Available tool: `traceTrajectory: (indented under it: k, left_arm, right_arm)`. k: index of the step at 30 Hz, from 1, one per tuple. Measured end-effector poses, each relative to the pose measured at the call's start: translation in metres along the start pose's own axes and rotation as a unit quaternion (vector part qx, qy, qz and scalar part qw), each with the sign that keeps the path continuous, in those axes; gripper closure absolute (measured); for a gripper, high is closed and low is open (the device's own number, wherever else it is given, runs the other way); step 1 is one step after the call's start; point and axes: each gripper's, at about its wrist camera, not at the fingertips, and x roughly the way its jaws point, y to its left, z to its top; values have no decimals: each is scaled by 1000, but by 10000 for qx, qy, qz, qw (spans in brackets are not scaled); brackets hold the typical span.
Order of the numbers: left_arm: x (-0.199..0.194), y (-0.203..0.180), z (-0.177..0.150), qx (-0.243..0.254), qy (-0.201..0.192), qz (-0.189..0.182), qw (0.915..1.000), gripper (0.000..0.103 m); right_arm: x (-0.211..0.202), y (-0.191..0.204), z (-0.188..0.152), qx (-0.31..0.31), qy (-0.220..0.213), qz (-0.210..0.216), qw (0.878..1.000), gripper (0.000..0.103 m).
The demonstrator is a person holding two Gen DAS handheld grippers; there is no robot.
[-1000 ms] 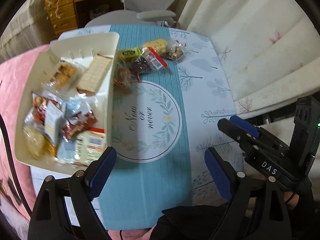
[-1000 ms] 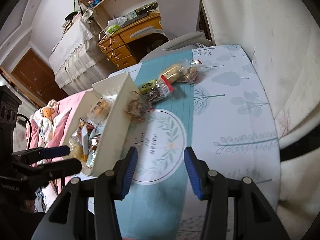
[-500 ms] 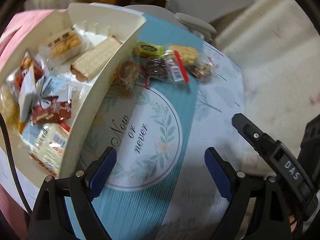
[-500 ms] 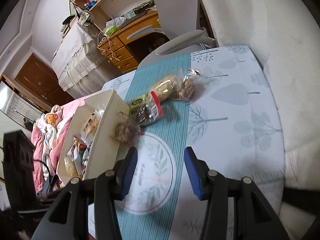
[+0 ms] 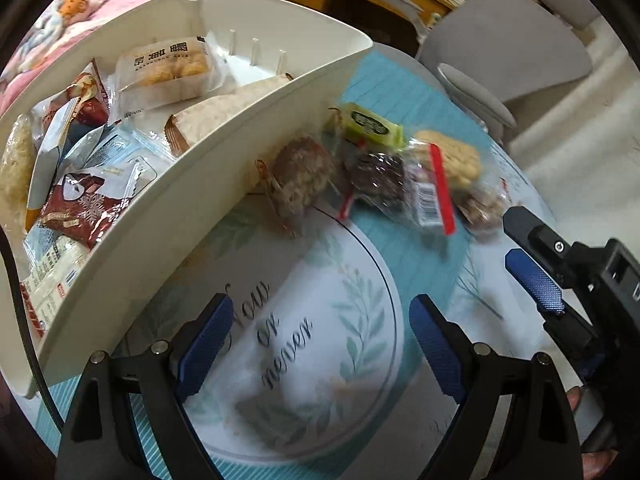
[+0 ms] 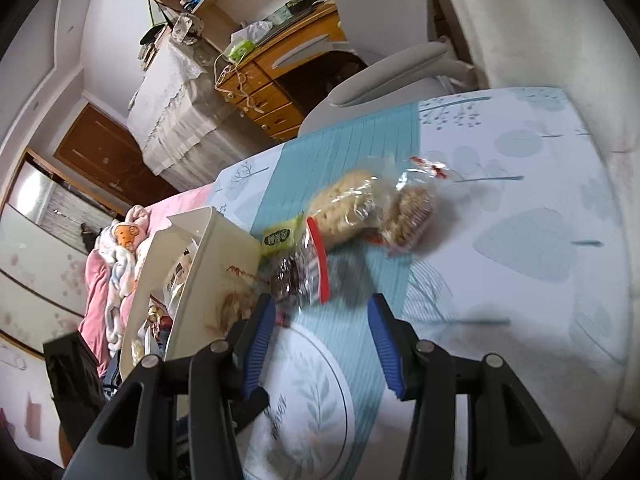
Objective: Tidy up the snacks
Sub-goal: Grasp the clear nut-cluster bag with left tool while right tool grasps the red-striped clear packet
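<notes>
A cream bin [image 5: 224, 168] [image 6: 208, 264] filled with several wrapped snacks stands on the table's left side. Beside its wall lie loose snacks: a round brown cake [image 5: 304, 176], a green-yellow pack [image 5: 368, 126] [image 6: 280, 236], a dark bag with a red strip [image 5: 400, 184] [image 6: 308, 268], a pale biscuit pack [image 5: 452, 152] [image 6: 348, 208] and a nutty bag [image 5: 480, 204] [image 6: 412, 212]. My left gripper [image 5: 320, 340] hovers open over the round print, nothing between its fingers. My right gripper [image 6: 324, 336] [image 5: 532, 276] stands open just short of the dark bag, holding nothing.
The table wears a blue runner [image 6: 360, 148] on a leaf-print cloth [image 6: 540, 208]. A grey chair [image 5: 500, 52] and a wooden drawer unit [image 6: 264, 80] stand beyond the far edge. Pink bedding [image 6: 116, 248] lies left of the table, a pale curtain [image 6: 540, 20] on the right.
Both grippers have dropped lower and moved in toward the loose snacks. The left view has rolled and now sits close beside the bin's wall. Neither gripper's opening has changed.
</notes>
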Motion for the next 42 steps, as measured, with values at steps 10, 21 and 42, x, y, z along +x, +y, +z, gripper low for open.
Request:
traceTrajectory:
  k: [10, 21, 42]
  left_arm:
    - [19, -7, 13, -391, -1128, 586, 9911, 15]
    - [34, -6, 20, -539, -1526, 817, 9834, 17]
    - [41, -14, 32, -676, -1551, 968, 9808, 38]
  right_arm:
    - [50, -7, 12, -132, 505, 375, 9979, 54]
    - [80, -8, 14, -164, 719, 767, 9943, 87]
    - [28, -46, 18, 323, 27, 384, 9987, 102]
